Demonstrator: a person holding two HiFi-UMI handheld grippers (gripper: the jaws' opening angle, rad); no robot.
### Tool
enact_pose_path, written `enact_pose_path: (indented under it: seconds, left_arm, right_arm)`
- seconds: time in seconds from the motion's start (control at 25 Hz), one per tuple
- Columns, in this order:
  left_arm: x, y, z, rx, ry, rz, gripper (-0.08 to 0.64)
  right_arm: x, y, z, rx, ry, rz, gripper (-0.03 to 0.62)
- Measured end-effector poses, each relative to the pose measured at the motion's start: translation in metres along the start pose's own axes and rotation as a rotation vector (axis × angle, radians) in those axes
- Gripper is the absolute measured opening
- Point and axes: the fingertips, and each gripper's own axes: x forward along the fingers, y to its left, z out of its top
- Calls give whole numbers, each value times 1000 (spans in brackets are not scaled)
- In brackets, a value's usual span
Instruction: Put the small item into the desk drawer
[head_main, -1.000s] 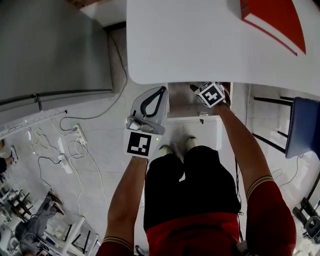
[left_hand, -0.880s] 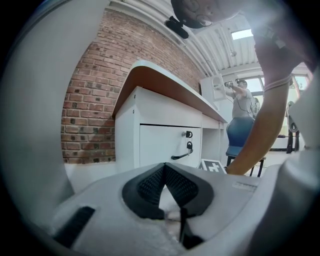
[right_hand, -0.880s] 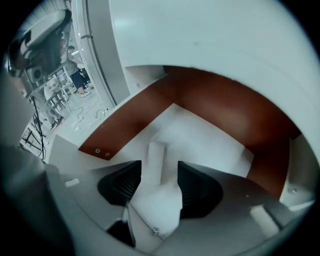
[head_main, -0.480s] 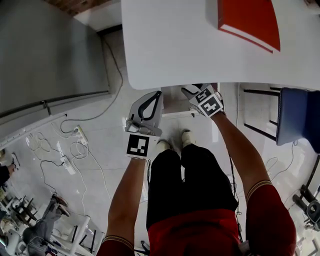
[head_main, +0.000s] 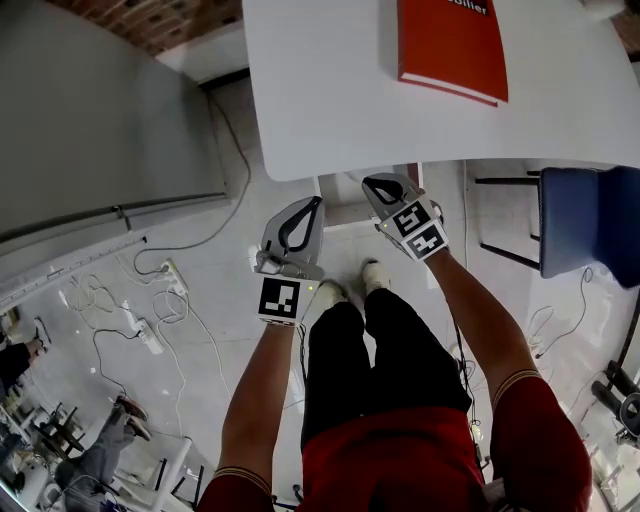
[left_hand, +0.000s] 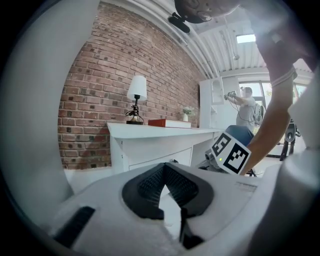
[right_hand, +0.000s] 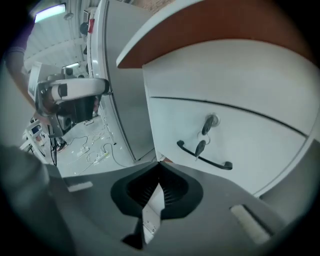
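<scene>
The white desk (head_main: 330, 90) fills the top of the head view, with a red book (head_main: 452, 45) lying on it. Its drawer front (right_hand: 240, 135) is closed, with a black handle (right_hand: 205, 157) and a key (right_hand: 210, 121) in the lock. My right gripper (head_main: 372, 182) hangs just under the desk's front edge; its jaws have just been closing, and it (right_hand: 159, 164) is now shut with nothing between them. Beside it my left gripper (head_main: 318, 202) is shut and empty, its tips (left_hand: 163, 166) touching. No small item shows in any view.
A blue chair (head_main: 585, 225) stands right of the desk. A grey cabinet (head_main: 100, 100) is at the left. Cables and a power strip (head_main: 150, 335) lie on the floor. A table lamp (left_hand: 136, 97) stands on the desk against the brick wall (left_hand: 90, 90).
Both grippers have risen from the low drawer area to just under the desk edge. The right gripper tilted and its jaws closed. More of the red book has come into the head view.
</scene>
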Motion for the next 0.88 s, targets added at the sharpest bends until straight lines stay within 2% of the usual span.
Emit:
enact_pose_path:
  seconds: [0.2,0.4,0.56,0.88]
  left_arm:
    - [-20,-23,33,-15,-15,-1,6]
    - [-49,-59,91,-25,-87,-13,6]
    - [-76,-85,137,-62,-140,-15,6]
    - [-119,-114,213,24,-201,-36,6]
  right_arm:
    - [-61,18,45,28,-108,-9,11]
    - [-140,50,97,67,-256,10,11]
    - [-197,79,138,84,-375,43,11]
    - [-288,106,193,80,-562,46,9]
